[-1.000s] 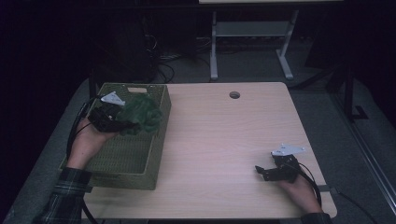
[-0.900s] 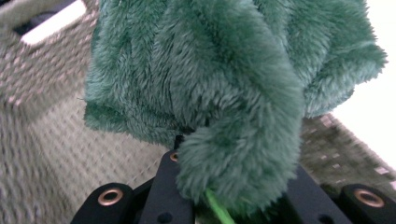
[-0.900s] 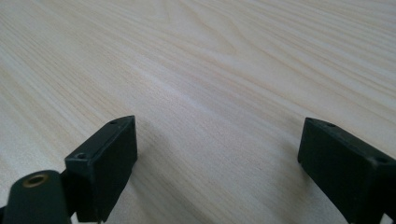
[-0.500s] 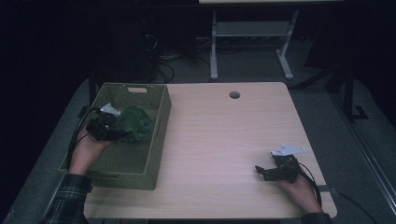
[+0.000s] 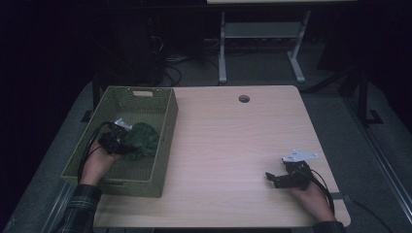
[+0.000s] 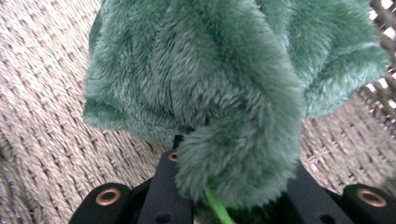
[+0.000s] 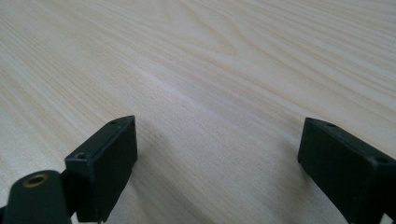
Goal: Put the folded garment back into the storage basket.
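A fluffy green plush toy (image 5: 142, 140) hangs low inside the woven green basket (image 5: 170, 121) at the table's left side. My left gripper (image 5: 125, 144) is shut on it from the left. In the left gripper view the plush (image 6: 210, 79) bulges out over the black jaws and hides their tips, with the basket's woven floor (image 6: 46, 116) close behind it. My right gripper (image 5: 272, 179) rests on the wooden table (image 5: 228, 141) near its front right corner. Its jaws stand wide open (image 7: 219, 154) with only bare tabletop (image 7: 210, 56) between them.
A small round hole (image 5: 244, 98) sits near the table's far edge. Behind the table stands a metal frame with legs (image 5: 262, 34), and cables lie on the dark floor. The basket's walls surround the left hand.
The left hand has come down and toward the near side, carrying the plush from above the basket's rim to down inside it. The right hand has not moved.
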Available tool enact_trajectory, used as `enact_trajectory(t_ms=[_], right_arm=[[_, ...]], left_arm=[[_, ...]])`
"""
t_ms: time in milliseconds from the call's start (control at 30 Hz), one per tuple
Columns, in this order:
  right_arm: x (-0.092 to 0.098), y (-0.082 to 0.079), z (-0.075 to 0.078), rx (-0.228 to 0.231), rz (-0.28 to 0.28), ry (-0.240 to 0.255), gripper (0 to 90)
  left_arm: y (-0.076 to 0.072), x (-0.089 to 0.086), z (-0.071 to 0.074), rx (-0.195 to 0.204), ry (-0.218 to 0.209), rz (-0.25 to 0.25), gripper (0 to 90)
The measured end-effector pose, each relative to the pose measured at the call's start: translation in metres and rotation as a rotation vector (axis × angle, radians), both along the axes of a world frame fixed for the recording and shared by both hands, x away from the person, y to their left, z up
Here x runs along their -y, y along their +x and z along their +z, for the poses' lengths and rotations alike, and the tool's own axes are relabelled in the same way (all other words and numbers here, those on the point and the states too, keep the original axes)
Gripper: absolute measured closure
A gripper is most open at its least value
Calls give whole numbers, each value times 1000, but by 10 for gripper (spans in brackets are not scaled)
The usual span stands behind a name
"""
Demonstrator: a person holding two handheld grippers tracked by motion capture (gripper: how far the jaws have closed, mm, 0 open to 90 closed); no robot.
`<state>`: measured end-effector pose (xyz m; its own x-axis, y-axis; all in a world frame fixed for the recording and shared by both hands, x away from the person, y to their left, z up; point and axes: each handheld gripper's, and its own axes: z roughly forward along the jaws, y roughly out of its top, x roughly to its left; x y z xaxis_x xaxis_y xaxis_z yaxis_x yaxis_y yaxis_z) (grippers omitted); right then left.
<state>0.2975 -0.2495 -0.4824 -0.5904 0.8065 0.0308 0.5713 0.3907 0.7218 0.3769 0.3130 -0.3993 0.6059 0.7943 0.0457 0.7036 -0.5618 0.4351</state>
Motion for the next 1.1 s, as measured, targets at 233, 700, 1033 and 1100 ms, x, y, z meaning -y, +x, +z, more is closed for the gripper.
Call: enact_trajectory(t_ms=[233, 700, 1033, 1100], right_arm=[[0, 0, 0, 0, 0, 0, 117], [0, 0, 0, 0, 0, 0, 117], [0, 0, 0, 0, 0, 0, 117], [0, 0, 0, 0, 0, 0, 117]], left_arm=[[1, 1, -5, -9, 25, -6, 754], [-2, -5, 2, 33, -19, 0, 350], [-10, -9, 18, 67, -54, -5, 147], [-11, -9, 24, 79, -74, -6, 143]])
